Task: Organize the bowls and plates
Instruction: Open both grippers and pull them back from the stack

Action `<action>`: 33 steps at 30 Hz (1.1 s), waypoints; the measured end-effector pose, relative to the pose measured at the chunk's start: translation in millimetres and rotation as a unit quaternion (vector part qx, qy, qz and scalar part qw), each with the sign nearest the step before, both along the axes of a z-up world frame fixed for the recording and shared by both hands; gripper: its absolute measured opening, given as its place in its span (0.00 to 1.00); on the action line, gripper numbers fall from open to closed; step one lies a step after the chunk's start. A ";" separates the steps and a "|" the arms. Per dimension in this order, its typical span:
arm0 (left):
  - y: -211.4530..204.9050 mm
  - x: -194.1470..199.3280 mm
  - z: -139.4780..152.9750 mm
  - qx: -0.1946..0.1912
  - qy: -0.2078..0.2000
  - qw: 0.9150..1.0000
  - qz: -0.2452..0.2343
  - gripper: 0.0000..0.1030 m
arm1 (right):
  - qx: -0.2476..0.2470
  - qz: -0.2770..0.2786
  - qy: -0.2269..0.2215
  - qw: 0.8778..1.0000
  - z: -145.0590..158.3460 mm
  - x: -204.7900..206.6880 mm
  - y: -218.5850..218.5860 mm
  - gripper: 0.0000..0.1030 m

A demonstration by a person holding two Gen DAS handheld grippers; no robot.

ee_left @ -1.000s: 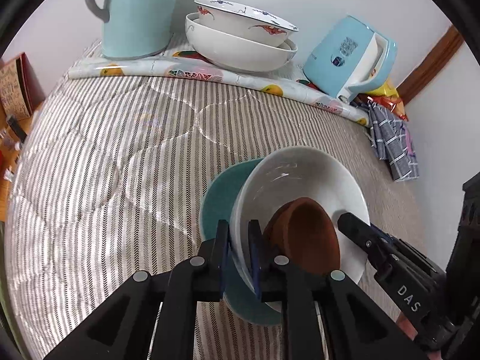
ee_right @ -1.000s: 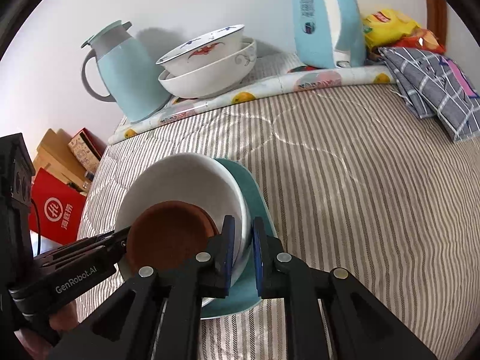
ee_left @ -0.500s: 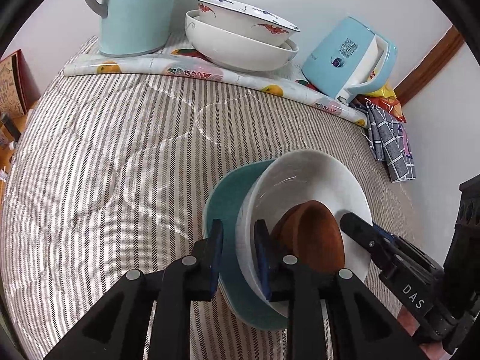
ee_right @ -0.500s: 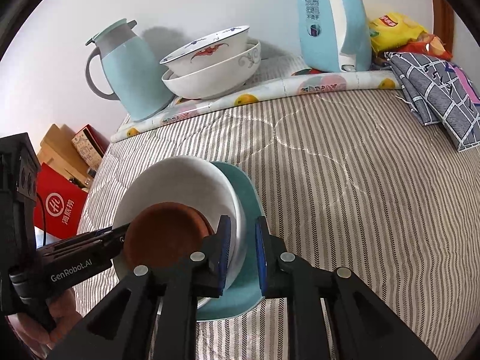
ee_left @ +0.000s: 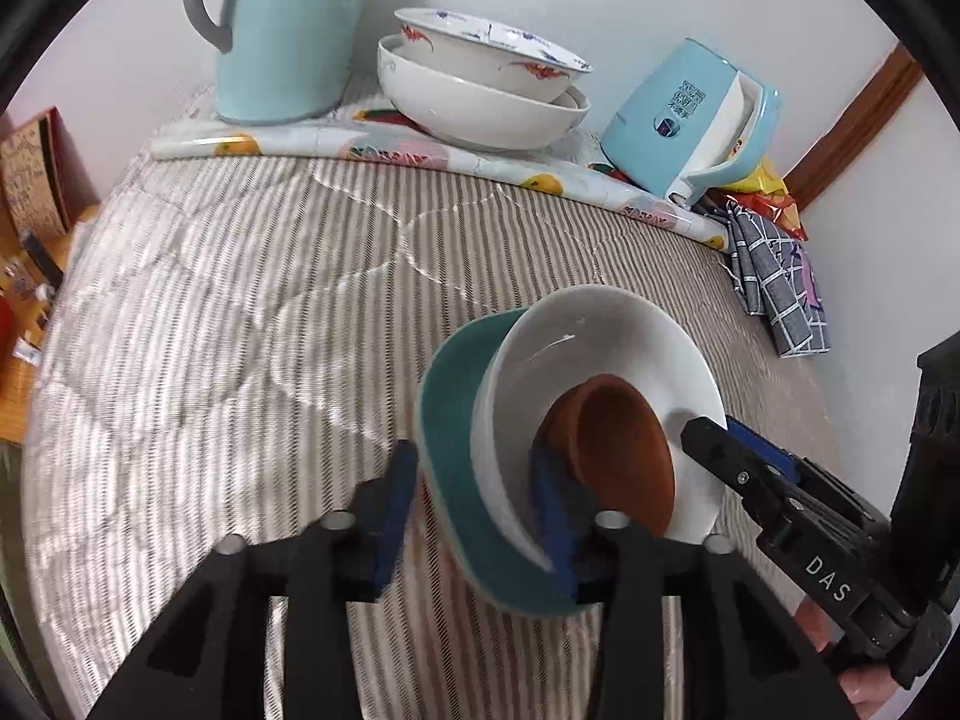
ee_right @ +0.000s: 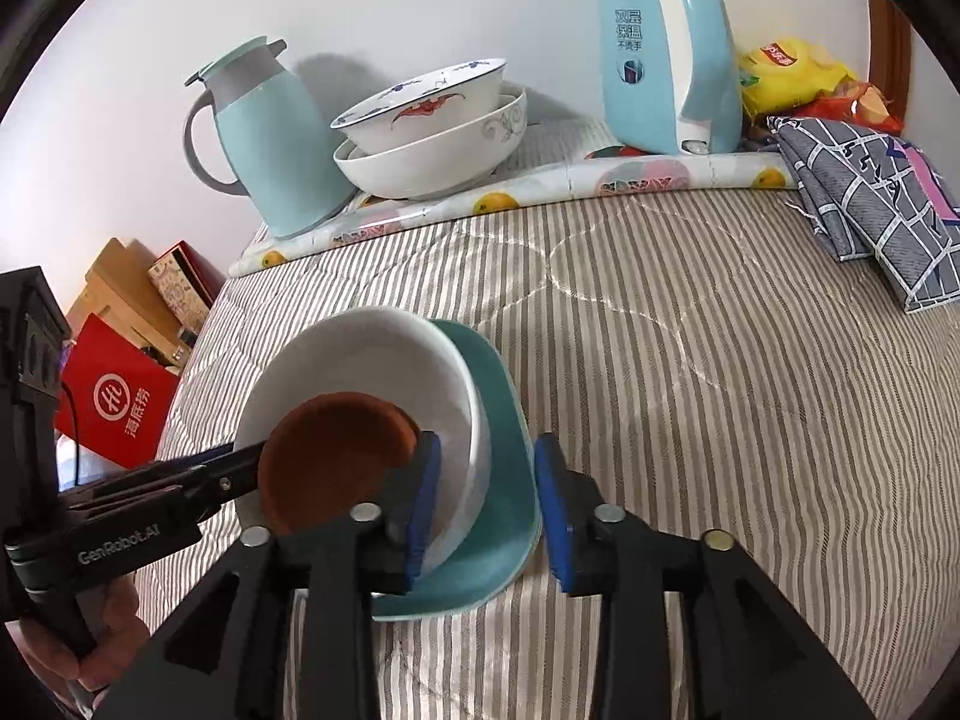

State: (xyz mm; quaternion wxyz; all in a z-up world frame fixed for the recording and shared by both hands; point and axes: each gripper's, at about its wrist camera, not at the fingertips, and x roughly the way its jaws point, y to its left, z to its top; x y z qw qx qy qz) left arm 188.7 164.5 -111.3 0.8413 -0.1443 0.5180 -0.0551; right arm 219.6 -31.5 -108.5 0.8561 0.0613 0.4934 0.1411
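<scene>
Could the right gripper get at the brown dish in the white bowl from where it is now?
Probably yes: the right gripper, jaws opening, straddles the white bowl's rim, and its inner finger already sits beside the brown dish, with nothing covering it.

Bright, even daylight; soft shadows, strong fisheye bending, dark vignetted corners, slight motion blur.
</scene>
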 end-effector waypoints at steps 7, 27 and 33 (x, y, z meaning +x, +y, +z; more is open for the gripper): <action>3.9 -30.6 16.4 0.015 -0.017 1.000 0.012 0.48 | -0.021 0.009 -0.003 1.000 7.3 -21.5 1.0 0.41; -61.3 -136.8 90.9 0.089 -0.133 0.987 0.015 0.74 | -0.095 -0.071 -0.108 0.987 83.1 -149.6 -64.5 0.63; -83.9 -160.2 110.3 0.084 -0.162 0.983 0.010 0.79 | -0.089 -0.079 -0.138 0.983 103.8 -186.4 -83.1 0.85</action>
